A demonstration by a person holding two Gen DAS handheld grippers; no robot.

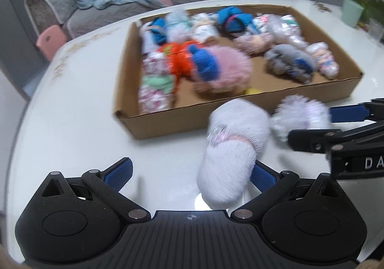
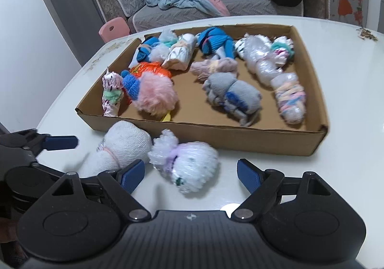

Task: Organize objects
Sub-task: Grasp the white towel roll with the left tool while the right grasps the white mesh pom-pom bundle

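A shallow cardboard box point(image 1: 168, 122) point(image 2: 240, 140) on the white table holds several rolled sock bundles, among them a fluffy pink one point(image 2: 157, 93) and a grey one point(image 2: 230, 93). In front of the box lie a white sock roll point(image 1: 230, 149) point(image 2: 124, 146) and a fuzzy white bundle with a lilac band point(image 1: 300, 115) point(image 2: 192, 165). My left gripper point(image 1: 191, 175) is open, with the white roll lying between its fingers close to the right pad point(image 1: 262, 177). My right gripper point(image 2: 190, 175) is open around the fuzzy bundle, and its pads stand clear of it.
The round white table point(image 1: 72, 125) ends at the left and far sides. Behind it are a grey sofa point(image 2: 240, 7) piled with clothes and a pink stool point(image 2: 112, 27). A pale green cup point(image 1: 351, 14) stands at the table's far right.
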